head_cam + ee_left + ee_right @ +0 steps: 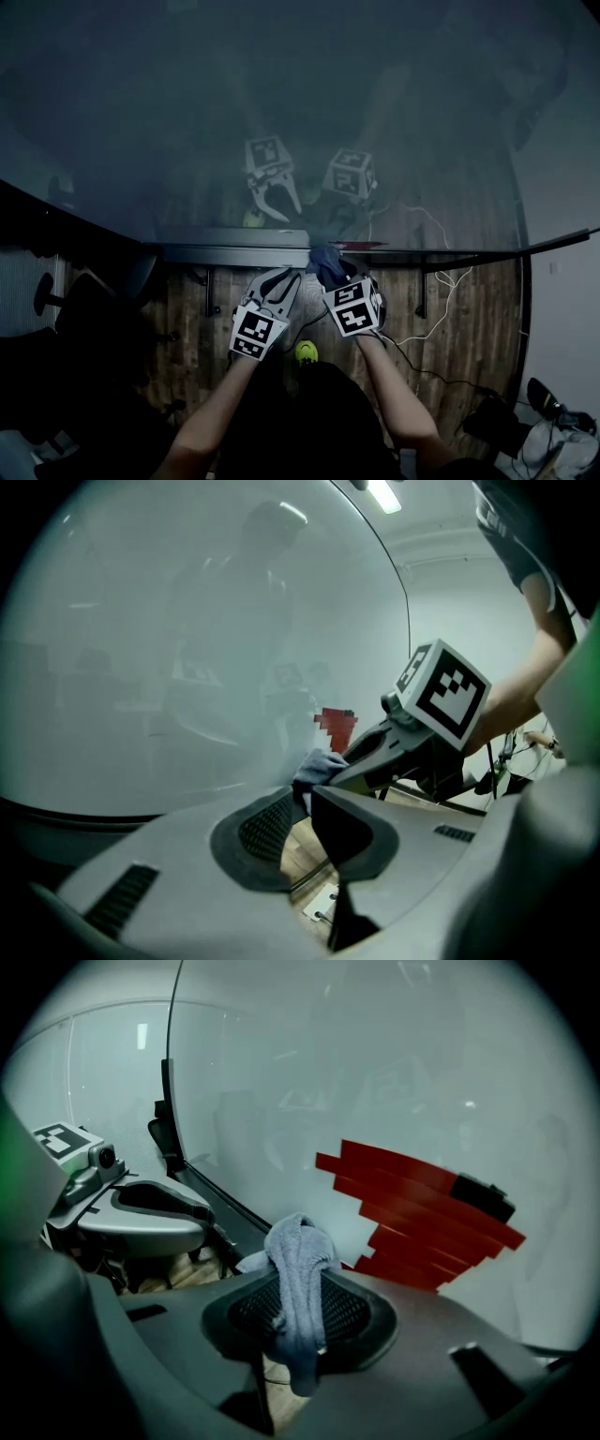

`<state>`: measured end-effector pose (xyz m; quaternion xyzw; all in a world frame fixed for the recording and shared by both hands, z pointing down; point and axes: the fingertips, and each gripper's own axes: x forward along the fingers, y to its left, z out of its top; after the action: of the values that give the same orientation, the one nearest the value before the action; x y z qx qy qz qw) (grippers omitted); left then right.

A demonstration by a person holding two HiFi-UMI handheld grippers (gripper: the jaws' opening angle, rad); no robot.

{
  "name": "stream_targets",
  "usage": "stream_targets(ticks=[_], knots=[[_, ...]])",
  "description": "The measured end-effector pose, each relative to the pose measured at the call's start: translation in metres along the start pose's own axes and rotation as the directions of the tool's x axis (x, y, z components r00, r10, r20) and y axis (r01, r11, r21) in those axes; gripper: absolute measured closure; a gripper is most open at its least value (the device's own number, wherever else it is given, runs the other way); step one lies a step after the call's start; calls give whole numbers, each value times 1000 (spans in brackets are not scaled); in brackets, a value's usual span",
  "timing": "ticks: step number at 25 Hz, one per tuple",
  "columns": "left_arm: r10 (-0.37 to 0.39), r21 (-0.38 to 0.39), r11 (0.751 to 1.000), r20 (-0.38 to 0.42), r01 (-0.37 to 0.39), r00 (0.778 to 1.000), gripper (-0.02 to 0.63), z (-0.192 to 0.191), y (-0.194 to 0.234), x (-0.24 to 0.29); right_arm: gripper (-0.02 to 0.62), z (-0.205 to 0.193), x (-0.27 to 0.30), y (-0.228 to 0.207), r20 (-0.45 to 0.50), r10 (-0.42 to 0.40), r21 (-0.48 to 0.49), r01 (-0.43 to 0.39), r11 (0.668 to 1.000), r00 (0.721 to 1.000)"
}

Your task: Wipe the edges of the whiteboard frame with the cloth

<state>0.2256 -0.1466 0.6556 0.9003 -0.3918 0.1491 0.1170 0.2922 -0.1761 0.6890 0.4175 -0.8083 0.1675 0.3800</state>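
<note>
The whiteboard stands in front of me, its glossy face mirroring both grippers. Its dark lower frame edge runs across the middle of the head view. My right gripper is shut on a blue-grey cloth, which hangs bunched between its pads and sits by the frame next to a red marking. My left gripper sits just left of it at the same edge. It is open, with floor showing through the gap and nothing between the pads. From the left gripper view the cloth shows just past its tips.
Below the board lie a wooden floor, the stand's legs and white cables. A dark office chair stands at left. Bags or shoes lie at lower right. A yellow-green shoe tip shows under my arms.
</note>
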Motion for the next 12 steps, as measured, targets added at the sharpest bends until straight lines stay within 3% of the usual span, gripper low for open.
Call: stream_targets(ticks=[12], knots=[[-45,-21,999,-8,45,999,541,0,-3,3,500,-3,-2,-8,-25,-30,9,30,999,999]])
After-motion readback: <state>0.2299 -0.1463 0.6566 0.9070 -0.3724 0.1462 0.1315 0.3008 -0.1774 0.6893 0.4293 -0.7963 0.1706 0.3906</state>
